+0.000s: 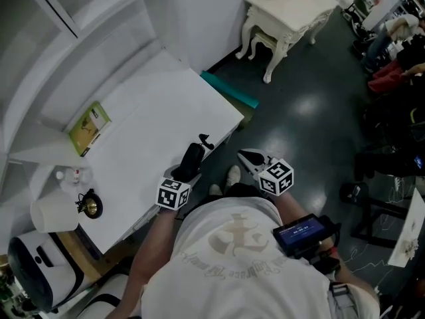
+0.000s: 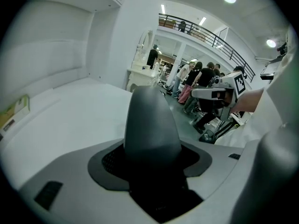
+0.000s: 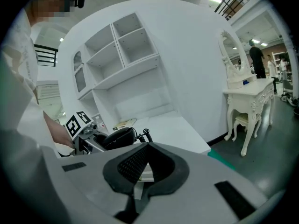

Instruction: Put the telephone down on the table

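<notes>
Gripping the handset (image 1: 194, 153) around its middle, the left gripper (image 1: 188, 173) holds it in the air over the near edge of the counter (image 1: 153, 125). In the left gripper view the dark, rounded body of the handset (image 2: 152, 125) fills the space between the fingers and stands up past them. A short coil of cord (image 1: 204, 140) sticks out from its far end. No phone base shows in any view.

The right gripper (image 1: 251, 158) hangs beside the counter over the floor. Its fingers (image 3: 126, 164) are drawn together with nothing in them.

The handset looks like rigid moulded plastic, smooth and a little glossy, so it may slip or swivel if pinched near an end. The present hold on the waist seems the best one, since the weight sits evenly on both sides. It is probably light enough for one gripper. The cord is springy and could tug or roll the handset as it is let go. Laying it flat on the bare white surface, well in from the edge, should keep it from tipping off.
</notes>
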Available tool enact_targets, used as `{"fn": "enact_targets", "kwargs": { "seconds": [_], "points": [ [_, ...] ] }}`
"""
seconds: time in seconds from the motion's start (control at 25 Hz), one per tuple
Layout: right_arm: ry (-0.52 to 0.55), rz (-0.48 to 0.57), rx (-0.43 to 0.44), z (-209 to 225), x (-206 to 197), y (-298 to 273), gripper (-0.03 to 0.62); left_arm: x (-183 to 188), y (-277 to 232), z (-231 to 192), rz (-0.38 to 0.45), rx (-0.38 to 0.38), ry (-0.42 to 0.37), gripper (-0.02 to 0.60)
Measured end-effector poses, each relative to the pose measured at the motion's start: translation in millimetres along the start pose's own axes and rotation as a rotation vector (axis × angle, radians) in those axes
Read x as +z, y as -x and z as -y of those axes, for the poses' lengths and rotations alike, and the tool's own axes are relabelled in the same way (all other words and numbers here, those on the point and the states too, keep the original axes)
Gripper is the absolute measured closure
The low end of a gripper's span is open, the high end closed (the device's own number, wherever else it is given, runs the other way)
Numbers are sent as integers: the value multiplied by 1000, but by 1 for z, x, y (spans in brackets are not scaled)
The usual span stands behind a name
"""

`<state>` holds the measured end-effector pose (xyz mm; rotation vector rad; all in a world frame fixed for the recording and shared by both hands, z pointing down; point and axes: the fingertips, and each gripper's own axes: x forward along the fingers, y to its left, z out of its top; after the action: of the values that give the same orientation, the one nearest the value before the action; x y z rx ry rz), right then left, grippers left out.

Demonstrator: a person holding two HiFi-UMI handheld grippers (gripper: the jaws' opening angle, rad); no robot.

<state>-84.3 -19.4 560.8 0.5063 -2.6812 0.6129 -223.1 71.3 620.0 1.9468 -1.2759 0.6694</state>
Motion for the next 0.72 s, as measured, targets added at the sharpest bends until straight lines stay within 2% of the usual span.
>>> {"fn": "enact_targets", "kwargs": {
  "seconds": [0.32, 0.72],
  "points": [
    [-13, -21, 49, 19, 4, -22, 579, 9, -9, -13, -22, 31, 27, 299],
    [-15, 2, 83, 63, 32, -42, 579, 54, -43, -29, -32, 50, 3, 299]
  ]
}}
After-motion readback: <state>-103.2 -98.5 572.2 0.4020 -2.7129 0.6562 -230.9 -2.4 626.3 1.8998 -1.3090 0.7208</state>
